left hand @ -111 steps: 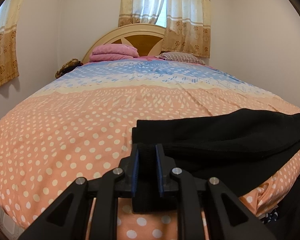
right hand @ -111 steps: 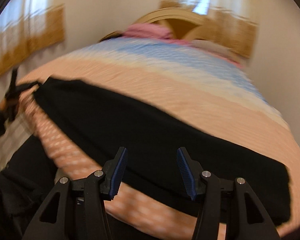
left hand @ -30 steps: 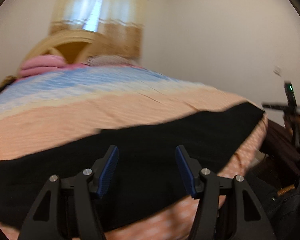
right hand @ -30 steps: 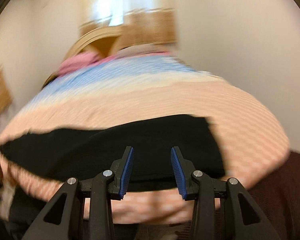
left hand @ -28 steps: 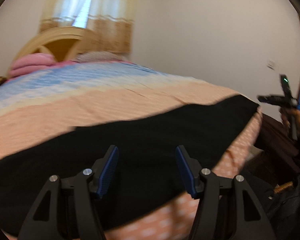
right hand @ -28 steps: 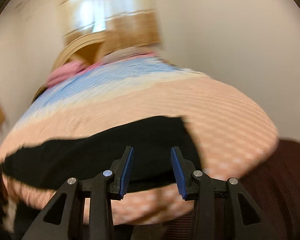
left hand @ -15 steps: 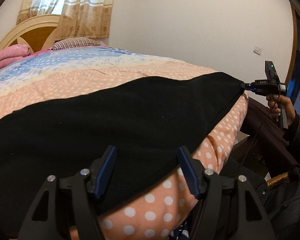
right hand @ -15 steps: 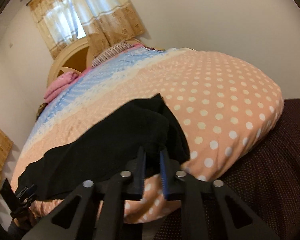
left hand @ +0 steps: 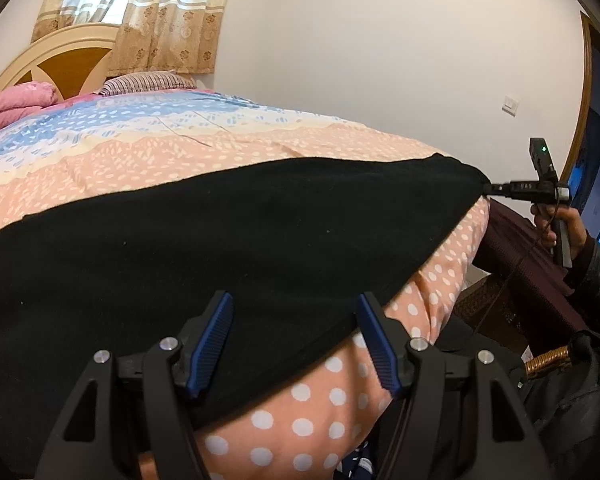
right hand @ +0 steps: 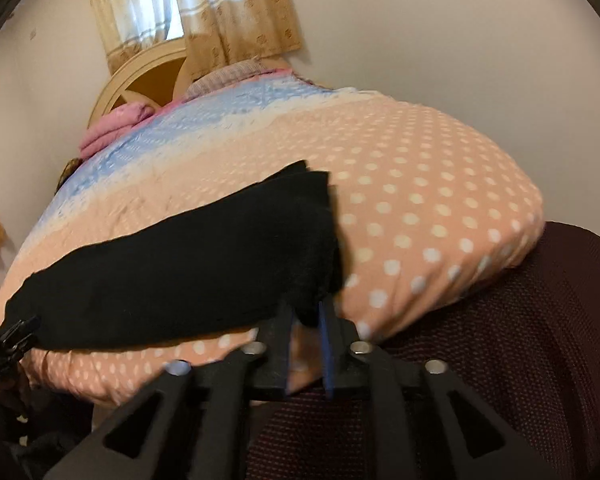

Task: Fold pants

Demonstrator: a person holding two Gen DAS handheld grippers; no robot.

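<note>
The black pants (left hand: 228, 248) are lying stretched along the near edge of the bed (left hand: 228, 148). The left tongs (left hand: 294, 338) are standing open over the pants' near hem, gripping nothing. The right tongs (right hand: 305, 334) have just been opening at the pants' corner near the bed's end; the blurred view suggests cloth is still sitting between them, seemingly unpinched.

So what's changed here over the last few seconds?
The left gripper, earlier clamped on one end of the black pants, has let go and now hangs open over their near edge. The right gripper went to the other end, pinched its corner, and its jaws have just been opening with that corner between them. The pants stay stretched across the bedspread.
</note>
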